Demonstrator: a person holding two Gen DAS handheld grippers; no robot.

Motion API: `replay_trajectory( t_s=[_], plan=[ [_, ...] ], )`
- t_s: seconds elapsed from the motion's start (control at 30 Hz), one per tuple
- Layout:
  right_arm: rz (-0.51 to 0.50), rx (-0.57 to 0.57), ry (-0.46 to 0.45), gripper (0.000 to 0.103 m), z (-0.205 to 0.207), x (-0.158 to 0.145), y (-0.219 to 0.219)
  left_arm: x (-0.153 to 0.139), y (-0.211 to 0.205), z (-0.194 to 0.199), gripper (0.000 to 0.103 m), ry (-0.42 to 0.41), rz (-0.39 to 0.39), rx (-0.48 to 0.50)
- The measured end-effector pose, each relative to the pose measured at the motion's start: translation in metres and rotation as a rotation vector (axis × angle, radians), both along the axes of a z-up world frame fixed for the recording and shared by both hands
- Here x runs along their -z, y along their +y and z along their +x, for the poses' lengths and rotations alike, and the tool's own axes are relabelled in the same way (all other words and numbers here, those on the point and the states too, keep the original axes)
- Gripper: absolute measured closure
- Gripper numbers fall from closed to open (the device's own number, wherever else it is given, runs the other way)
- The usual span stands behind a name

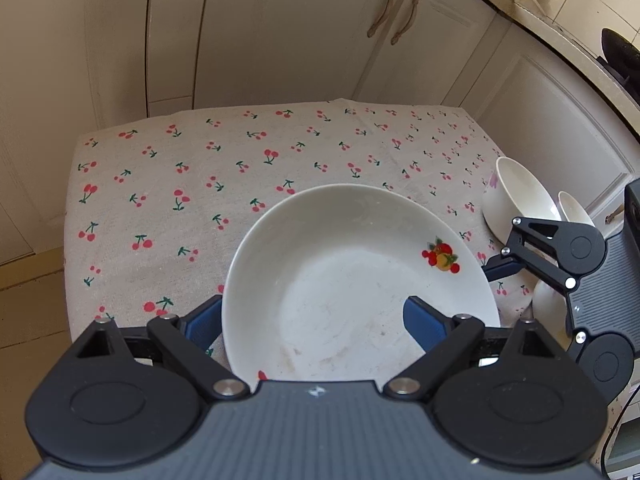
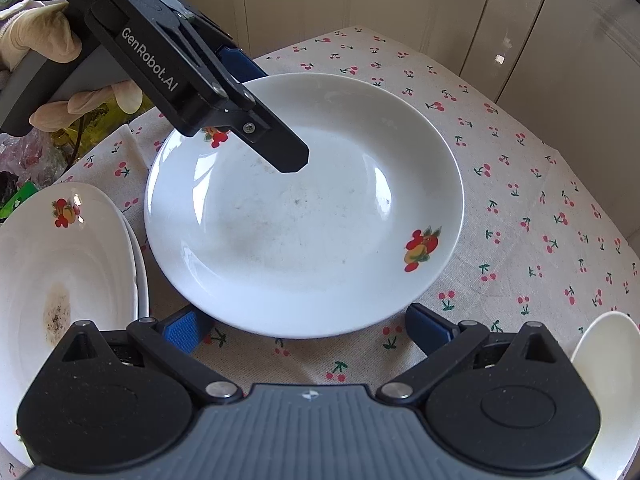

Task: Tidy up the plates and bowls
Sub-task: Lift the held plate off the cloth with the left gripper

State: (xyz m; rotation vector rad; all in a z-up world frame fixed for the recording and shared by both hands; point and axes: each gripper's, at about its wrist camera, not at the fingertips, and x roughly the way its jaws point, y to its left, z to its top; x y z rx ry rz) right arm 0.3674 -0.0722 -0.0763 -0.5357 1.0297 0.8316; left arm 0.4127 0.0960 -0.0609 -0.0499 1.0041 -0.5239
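Right wrist view tells us we are mid-task: the fruit-print plate (image 2: 304,208) lies alone on the cherry-cloth desk (image 2: 520,184), straddled by the wide left claw (image 1: 316,320), our right claw (image 2: 308,330) wide and empty, stacked plates (image 2: 60,264) near-left, bowls (image 1: 520,196) unsorted.

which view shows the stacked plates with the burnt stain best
The right wrist view: the stacked plates sit at its left edge, stain and fruit print visible, beside the big plate. The left wrist view does not show them at all.

The round white glazed ceramic plate with fruit decals (image 2: 304,208) shines glossy; under it, the cherry-printed woven cloth (image 2: 520,184) covering the counter looks matt and coarse.
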Motion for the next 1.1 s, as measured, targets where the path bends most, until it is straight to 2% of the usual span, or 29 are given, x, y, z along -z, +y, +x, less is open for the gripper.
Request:
replay_trajectory(
  t_s=[0.43, 0.67, 0.77, 0.93, 1.1],
  plan=[
    [0.021, -0.033, -0.014, 0.0, 0.003, 0.001, 0.005, 0.003, 0.001, 0.008, 0.01, 0.017, -0.011, 0.034],
    [0.078, -0.034, -0.085, 0.0, -0.005, -0.008, 0.002, 0.007, -0.004, 0.009, 0.01, 0.006, 0.026, 0.039],
    [0.096, -0.03, -0.083, 0.0, -0.004, -0.011, 0.001, 0.008, -0.003, 0.01, 0.008, 0.006, 0.016, 0.036],
    [0.072, -0.032, -0.099, 0.0, -0.005, -0.007, 0.004, 0.007, -0.003, 0.008, 0.008, -0.001, 0.019, 0.038],
    [0.091, -0.024, -0.106, 0.0, -0.006, -0.009, 0.002, 0.007, -0.002, 0.007, 0.008, -0.003, 0.015, 0.034]
  ],
)
